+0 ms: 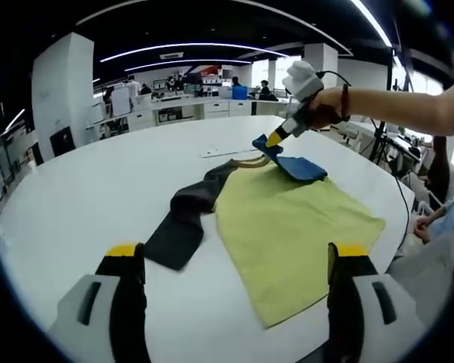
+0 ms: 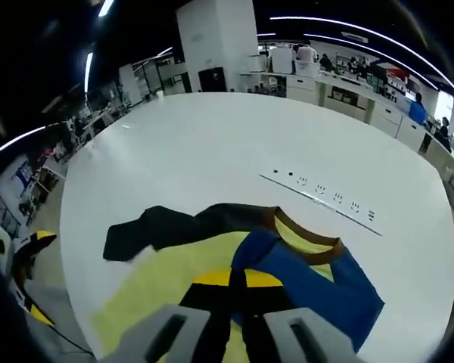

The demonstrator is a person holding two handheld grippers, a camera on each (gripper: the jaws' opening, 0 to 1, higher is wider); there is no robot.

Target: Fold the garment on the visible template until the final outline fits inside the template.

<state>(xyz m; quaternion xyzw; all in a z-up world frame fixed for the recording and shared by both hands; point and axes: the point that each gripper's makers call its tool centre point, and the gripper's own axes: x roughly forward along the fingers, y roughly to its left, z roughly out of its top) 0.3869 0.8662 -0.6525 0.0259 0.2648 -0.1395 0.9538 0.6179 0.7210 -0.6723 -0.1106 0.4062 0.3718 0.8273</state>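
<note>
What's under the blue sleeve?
Under the blue sleeve lies the yellow shirt body, beside the brown collar. The right hand-held gripper pinches the sleeve; anything beneath stays hidden.

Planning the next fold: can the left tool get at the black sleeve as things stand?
Probably yes. The left tool is open and empty, and the black sleeve lies flat on the white table just ahead of it with nothing between; the right tool works the blue sleeve farther off.

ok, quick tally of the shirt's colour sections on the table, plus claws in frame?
Yellow-green shirt body: 1
Black sleeve: 1
Blue sleeve: 1
Brown collar: 1
Claws: 2, the left claw open and the right claw shut on the blue sleeve
Total: 6
</note>
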